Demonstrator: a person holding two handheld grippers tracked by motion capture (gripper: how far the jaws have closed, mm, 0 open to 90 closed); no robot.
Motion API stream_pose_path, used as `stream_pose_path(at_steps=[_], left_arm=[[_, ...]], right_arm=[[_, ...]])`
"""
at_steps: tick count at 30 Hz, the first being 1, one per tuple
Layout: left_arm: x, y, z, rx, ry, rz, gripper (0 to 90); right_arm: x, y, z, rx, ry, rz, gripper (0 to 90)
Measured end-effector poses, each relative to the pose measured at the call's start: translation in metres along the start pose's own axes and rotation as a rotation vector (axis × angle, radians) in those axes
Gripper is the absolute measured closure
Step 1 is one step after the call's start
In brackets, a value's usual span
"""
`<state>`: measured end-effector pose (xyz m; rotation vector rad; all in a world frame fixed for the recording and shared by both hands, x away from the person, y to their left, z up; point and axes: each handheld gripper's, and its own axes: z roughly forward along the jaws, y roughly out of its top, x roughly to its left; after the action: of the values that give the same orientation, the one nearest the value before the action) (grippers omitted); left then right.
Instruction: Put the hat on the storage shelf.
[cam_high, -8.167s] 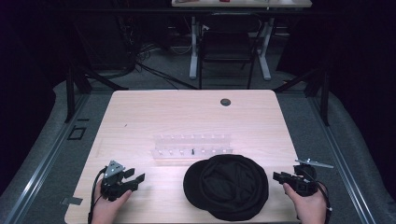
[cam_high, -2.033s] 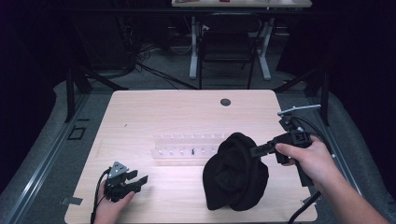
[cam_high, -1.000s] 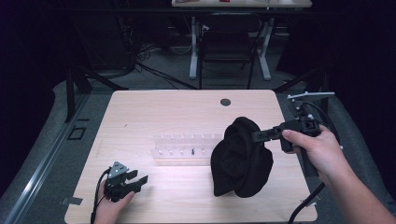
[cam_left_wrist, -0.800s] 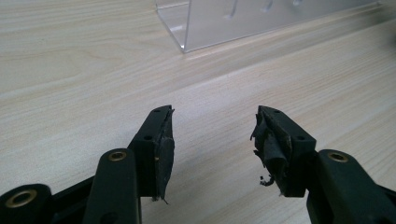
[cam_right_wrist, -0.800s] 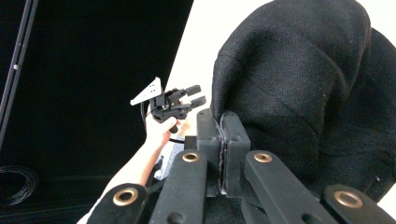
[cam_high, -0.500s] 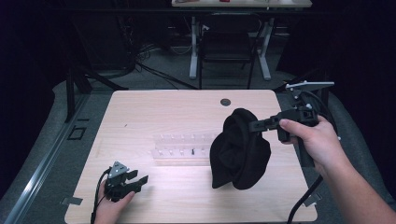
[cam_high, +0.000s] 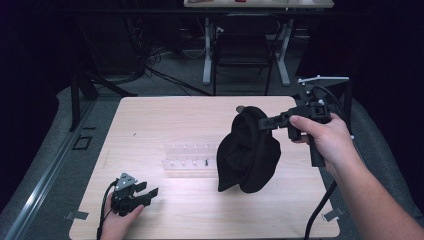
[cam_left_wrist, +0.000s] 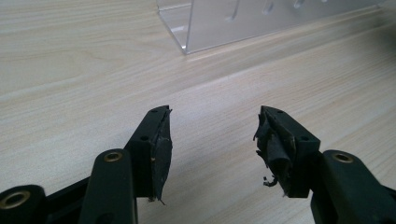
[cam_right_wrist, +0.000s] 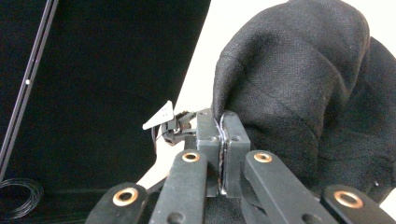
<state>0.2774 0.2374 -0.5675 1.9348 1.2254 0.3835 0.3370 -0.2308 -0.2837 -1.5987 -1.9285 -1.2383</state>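
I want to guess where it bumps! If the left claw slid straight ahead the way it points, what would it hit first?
Probably the clear plastic rack. The left claw is open, low over the wooden table, with bare wood ahead until the rack's near corner. It might just slip past that corner; depth is hard to judge.

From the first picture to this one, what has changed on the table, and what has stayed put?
The right gripper closed its fingers on the edge of the black hat, which earlier lay flat near the front edge, and lifted it up and back; it now hangs from that gripper with its lower part near the table. The left gripper stays open at the front left, and the clear rack has not moved.
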Motion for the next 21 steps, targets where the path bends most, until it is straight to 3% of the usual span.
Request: stream_pose_path(at_steps=[21], left_arm=[[0.001,0.001,0.0,-0.012,0.006,-0.011,42.4]], right_arm=[[0.0,0.026,0.019,-0.042,-0.006,0.004,88.8]])
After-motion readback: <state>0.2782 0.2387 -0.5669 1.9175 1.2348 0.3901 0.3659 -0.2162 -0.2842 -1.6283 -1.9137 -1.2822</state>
